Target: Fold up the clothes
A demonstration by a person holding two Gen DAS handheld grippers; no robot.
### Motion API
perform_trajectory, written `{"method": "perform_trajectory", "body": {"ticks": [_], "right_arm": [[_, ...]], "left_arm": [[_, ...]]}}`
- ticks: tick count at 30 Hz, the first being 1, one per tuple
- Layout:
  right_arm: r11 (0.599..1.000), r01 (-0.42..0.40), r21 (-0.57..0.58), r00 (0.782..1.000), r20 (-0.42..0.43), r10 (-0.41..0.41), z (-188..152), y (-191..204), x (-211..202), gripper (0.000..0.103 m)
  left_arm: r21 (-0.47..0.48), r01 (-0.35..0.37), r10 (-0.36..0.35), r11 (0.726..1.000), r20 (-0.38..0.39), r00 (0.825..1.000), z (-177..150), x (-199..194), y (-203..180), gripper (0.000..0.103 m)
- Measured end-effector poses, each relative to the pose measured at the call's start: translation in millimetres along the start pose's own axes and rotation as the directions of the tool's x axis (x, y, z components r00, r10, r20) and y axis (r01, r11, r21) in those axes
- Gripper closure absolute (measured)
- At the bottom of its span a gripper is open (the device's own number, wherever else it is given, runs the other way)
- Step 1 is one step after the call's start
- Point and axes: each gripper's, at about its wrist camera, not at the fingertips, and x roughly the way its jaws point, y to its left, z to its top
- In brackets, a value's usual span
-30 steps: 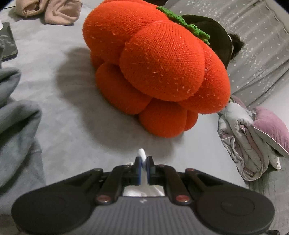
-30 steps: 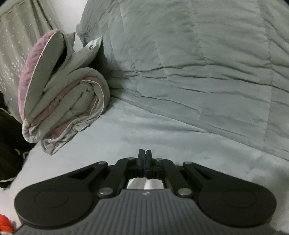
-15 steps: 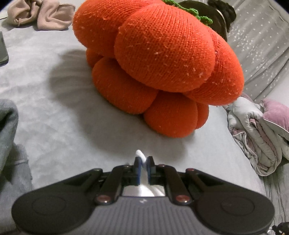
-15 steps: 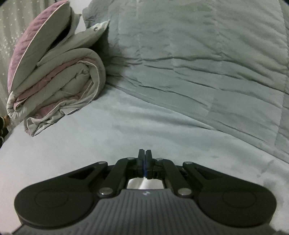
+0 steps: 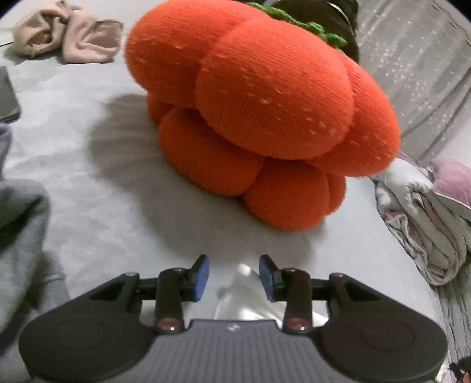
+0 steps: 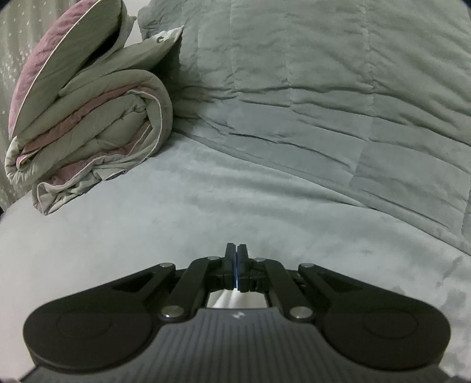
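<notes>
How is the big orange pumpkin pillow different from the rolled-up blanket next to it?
The pumpkin pillow is bright orange knit with a green stem; the rolled-up blanket is pale grey with purple.
The pumpkin pillow is made of round puffy lobes; the rolled-up blanket is flat layers folded and rolled.
The pumpkin pillow looks much bigger in the left view than the rolled-up blanket.
Both are soft and sit on the grey bed.

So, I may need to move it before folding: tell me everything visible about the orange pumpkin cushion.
The orange pumpkin cushion is a plump knitted plush with rounded lobes and a green knitted stalk piece on top. It sits tilted on the grey bedspread, casting a shadow to the left. Something dark lies behind it. No gripper touches it.
</notes>
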Motion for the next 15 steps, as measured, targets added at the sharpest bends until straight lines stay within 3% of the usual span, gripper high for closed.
{"method": "perform_trajectory", "body": {"ticks": [3, 4, 8, 12, 15], "right_arm": [[1.0, -0.031, 0.0, 1.0, -0.002, 0.031, -3, -1, -2, 0.102], [0.999, -0.042, -0.001, 0.999, -0.004, 0.042, -3, -1, -2, 0.09], [0.997, -0.068, -0.044, 0.995, -0.072, 0.064, -7, -1, 1, 0.071], [0.993, -0.069, -0.098, 0.998, -0.015, 0.068, -9, 0, -18, 0.062], [0.951, -0.182, -0.249, 0.983, -0.015, 0.184, -19, 22, -43, 0.062]], "left_arm": [[-0.005, -0.006, 0.006, 1.0, -0.002, 1.0, 3, 1, 5, 0.058], [-0.004, -0.002, 0.002, 1.0, -0.003, 1.0, 3, 0, 5, 0.056], [0.029, 0.016, -0.016, 0.999, 0.01, 1.0, 4, -4, 1, 0.052], [0.051, 0.042, -0.043, 0.998, 0.013, 0.999, 3, -6, -6, 0.051], [0.093, 0.079, -0.08, 0.993, 0.014, 0.997, -1, -6, -15, 0.051]]}}
